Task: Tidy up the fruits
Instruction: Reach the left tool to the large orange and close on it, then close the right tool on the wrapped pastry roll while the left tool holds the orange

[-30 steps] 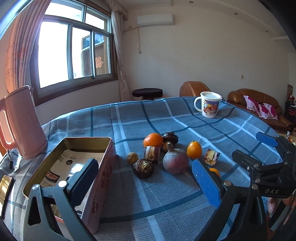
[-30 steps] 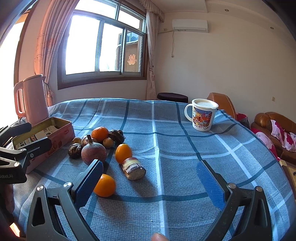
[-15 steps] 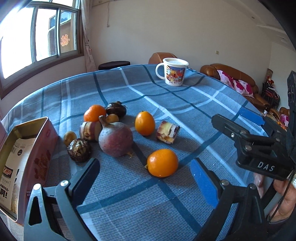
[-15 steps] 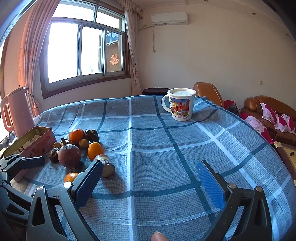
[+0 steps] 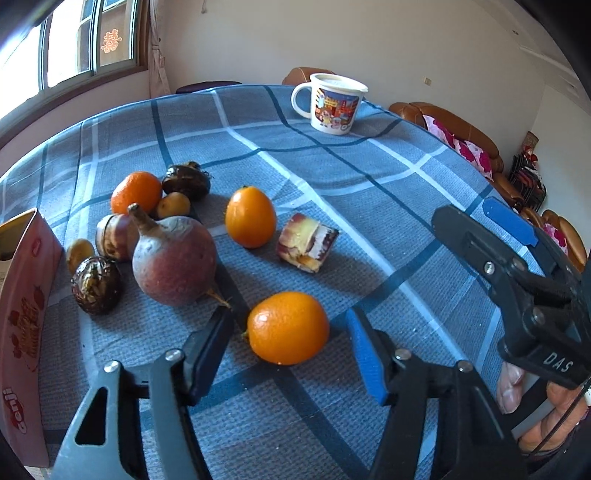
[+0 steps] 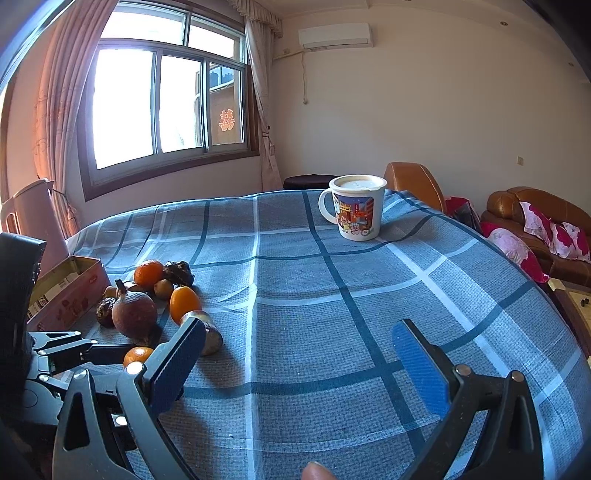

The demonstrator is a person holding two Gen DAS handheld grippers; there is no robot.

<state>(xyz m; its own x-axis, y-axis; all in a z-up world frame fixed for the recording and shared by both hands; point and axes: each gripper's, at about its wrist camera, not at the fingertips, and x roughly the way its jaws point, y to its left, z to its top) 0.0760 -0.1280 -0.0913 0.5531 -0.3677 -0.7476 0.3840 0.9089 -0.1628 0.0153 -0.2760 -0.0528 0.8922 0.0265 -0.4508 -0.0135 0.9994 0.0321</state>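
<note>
A home living room: brown leather sofa [image 6: 535, 206], curtained window [image 6: 162, 107], wall air conditioner [image 6: 334, 36], cloth-covered table [image 6: 332, 295].

The left gripper [image 5: 288, 345] tilts steeply down toward the table [image 5: 369, 177], and its jaws have just been closing. Its two fingers [image 5: 364, 354] now stand either side of an orange fruit [image 5: 287, 333], with a narrow gap visible on each side, so the pads do not yet press it. The right gripper [image 6: 299, 363] points forward at a shallow downward angle, its fingers spread wide with nothing between them. A fingertip [image 6: 317, 470] of the holding hand shows at the bottom edge.
</note>
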